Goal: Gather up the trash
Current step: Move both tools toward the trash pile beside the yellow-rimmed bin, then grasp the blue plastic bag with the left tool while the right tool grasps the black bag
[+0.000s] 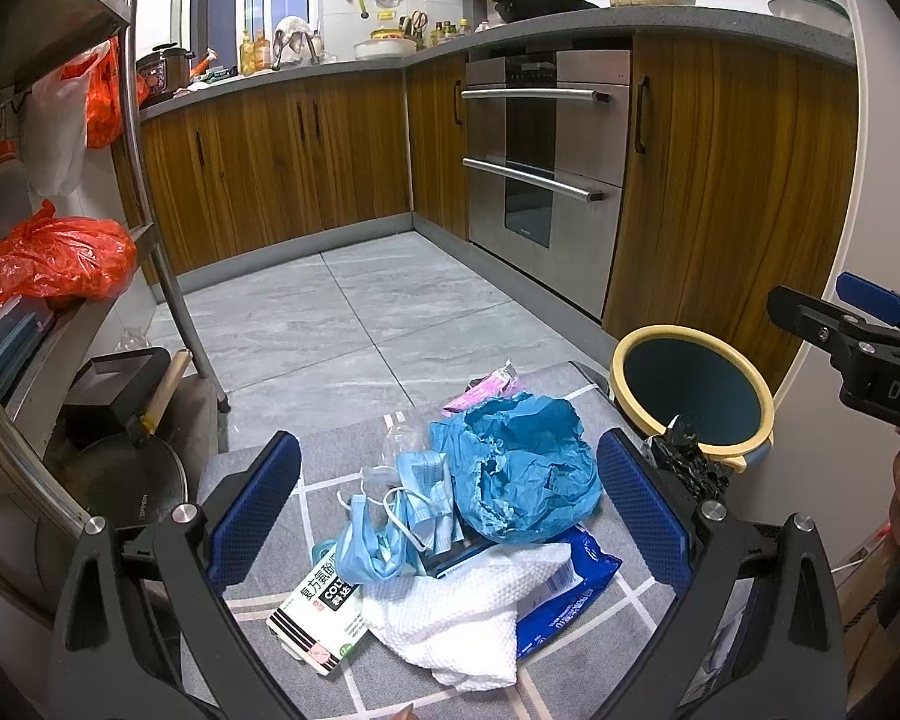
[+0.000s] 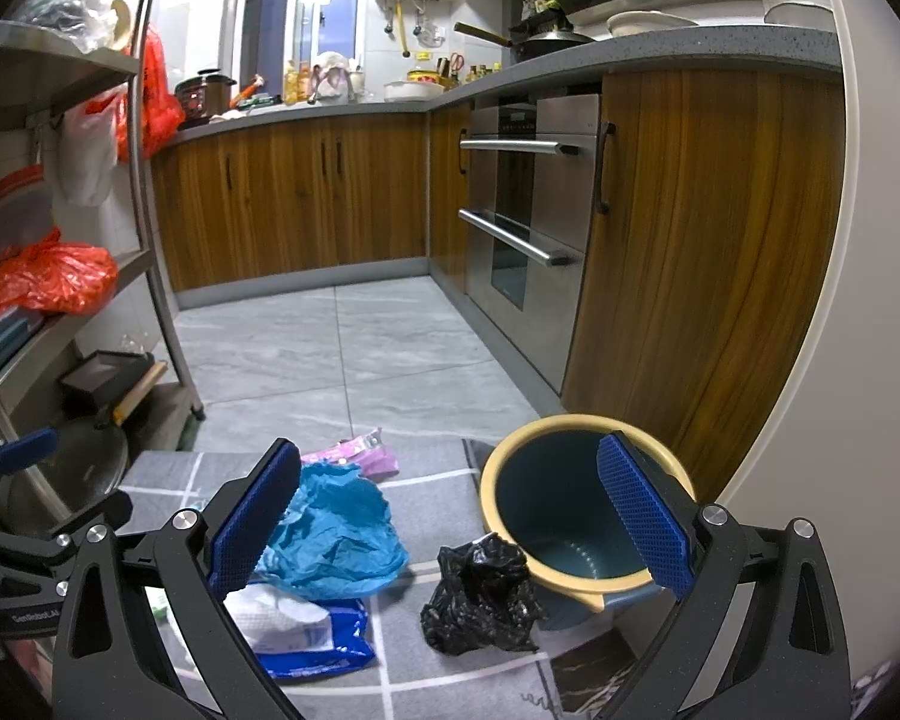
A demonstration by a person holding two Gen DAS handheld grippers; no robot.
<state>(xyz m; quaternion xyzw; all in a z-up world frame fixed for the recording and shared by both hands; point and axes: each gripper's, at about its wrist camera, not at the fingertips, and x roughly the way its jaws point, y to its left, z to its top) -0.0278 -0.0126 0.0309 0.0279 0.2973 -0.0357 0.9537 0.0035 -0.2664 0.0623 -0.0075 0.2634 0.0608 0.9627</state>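
On a grey mat [image 1: 258, 474] on a kitchen floor, an empty bin [image 2: 570, 516] stands right of a trash heap: blue paper [image 1: 510, 474], white wipe [image 1: 456, 618], masks [image 1: 402, 510], black bag [image 2: 480, 588]. All look light, soft and crushable, best pinched at a raised fold. Left gripper [image 1: 450, 504] and right gripper [image 2: 450, 516] hover spread wide, holding nothing; the bag crowds the bin.

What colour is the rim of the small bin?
The bin has a pale yellow rim and a dark teal inside, seen best in the right wrist view.

Crumpled blue paper [image 1: 513, 474], glossy black bag [image 2: 480, 594]
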